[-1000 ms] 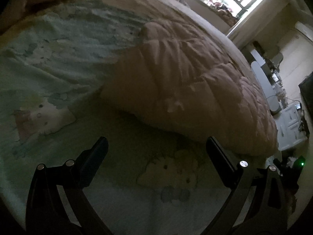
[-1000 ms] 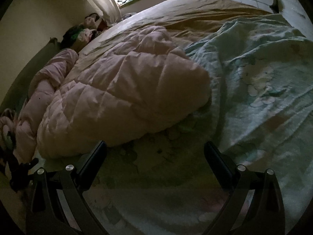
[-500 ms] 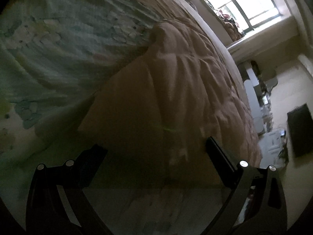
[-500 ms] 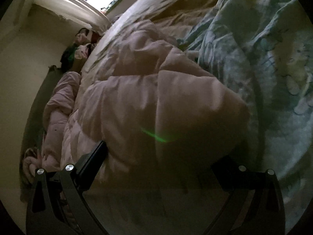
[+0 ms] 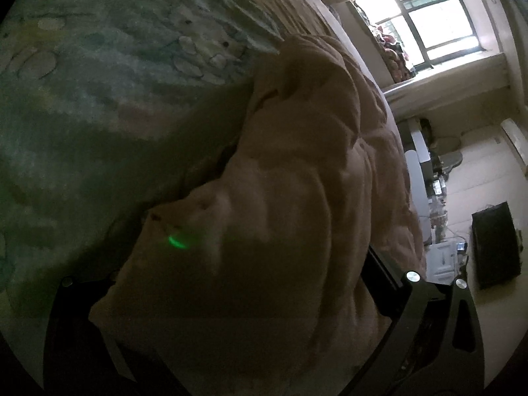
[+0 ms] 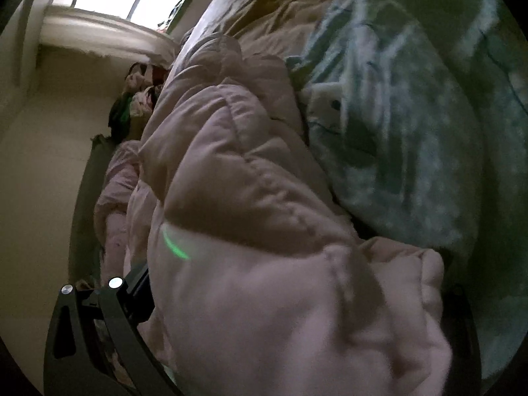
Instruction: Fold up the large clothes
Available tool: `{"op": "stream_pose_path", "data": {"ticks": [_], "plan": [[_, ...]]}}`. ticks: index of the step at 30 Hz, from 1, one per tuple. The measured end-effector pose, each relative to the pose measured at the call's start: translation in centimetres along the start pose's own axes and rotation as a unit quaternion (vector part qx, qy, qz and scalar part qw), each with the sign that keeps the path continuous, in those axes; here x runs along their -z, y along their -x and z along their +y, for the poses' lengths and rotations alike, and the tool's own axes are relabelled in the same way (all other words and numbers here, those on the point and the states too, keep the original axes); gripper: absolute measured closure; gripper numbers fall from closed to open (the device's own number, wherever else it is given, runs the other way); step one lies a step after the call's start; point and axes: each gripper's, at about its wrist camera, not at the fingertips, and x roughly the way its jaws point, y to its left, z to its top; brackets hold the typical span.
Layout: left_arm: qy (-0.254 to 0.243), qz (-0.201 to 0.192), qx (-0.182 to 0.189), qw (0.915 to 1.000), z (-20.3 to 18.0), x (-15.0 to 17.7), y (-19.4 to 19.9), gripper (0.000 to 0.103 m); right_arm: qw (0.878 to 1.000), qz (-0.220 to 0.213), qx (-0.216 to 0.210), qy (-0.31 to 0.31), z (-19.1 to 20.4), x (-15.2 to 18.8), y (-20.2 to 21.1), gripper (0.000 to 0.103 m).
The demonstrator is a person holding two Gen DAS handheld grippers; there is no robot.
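Observation:
A big pink quilted garment (image 5: 313, 171) lies bunched on a bed with a pale green cartoon-print sheet (image 5: 99, 82). My left gripper (image 5: 237, 264) is pushed into its near corner. The jaws stand wide apart and open, with padded fabric bulging between them and covering the left finger. The right finger (image 5: 379, 264) shows at the fabric's edge. In the right wrist view the same garment (image 6: 247, 198) fills the middle. My right gripper (image 6: 297, 283) is open around another corner, its left finger (image 6: 140, 283) against the fabric and its right finger mostly hidden.
The green sheet (image 6: 412, 115) spreads to the right in the right wrist view. A bright window (image 5: 429, 26) is at the far end of the bed. Beside the bed stand a cluttered desk (image 5: 435, 204) and a dark screen (image 5: 495, 244). More pink bedding (image 6: 115, 181) and piled clothes (image 6: 138, 99) lie by the wall.
Both grippers moved forward and tilted, from hovering above the sheet to pushing into the pink garment. Fabric now fills the space between each pair of fingers. The jaws stayed wide.

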Motion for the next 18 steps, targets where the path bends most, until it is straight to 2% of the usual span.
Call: {"op": "stream_pose_path", "data": {"ticks": [1,3,5,6,8,10,11,14,17,18], "plan": [[-0.004,-0.002,-0.007,1.0000,-0.2,0.1,0.0,0.008,1.000,-0.003,0.001,0.010,0.3,0.0,0.1,0.012],[-0.021,-0.011,-0.019,0.9995,-0.6,0.2,0.6,0.018,0.999,-0.011,0.009,0.046,1.5,0.4,0.5,0.035],[-0.053,-0.023,-0.034,0.9977,-1.8,0.3,1.3,0.036,0.996,-0.021,0.013,0.083,2.8,0.8,1.6,0.052],[-0.080,-0.033,-0.047,0.9951,-2.9,0.6,2.0,0.041,0.992,-0.028,0.022,0.120,4.3,1.3,2.2,0.058],[-0.116,-0.047,-0.060,0.9903,-4.6,0.8,3.0,0.056,0.980,-0.040,0.054,0.187,6.8,2.3,3.0,0.062],[-0.146,-0.060,-0.067,0.9853,-6.2,1.2,4.0,0.064,0.962,-0.053,0.091,0.252,9.8,3.7,3.6,0.065],[-0.165,-0.069,-0.073,0.9812,-7.1,1.3,4.5,0.067,0.957,-0.056,0.100,0.268,10.7,4.0,3.7,0.066],[-0.213,-0.098,-0.074,0.9692,-10.1,2.0,6.4,0.070,0.923,-0.088,0.136,0.350,14.9,6.7,4.7,0.071],[-0.244,-0.115,-0.067,0.9607,-12.6,2.7,7.9,0.071,0.893,-0.111,0.128,0.417,17.8,9.5,5.9,0.072],[-0.251,-0.118,-0.064,0.9587,-13.2,2.9,8.3,0.071,0.880,-0.116,0.126,0.444,18.9,10.6,6.4,0.072]]}}
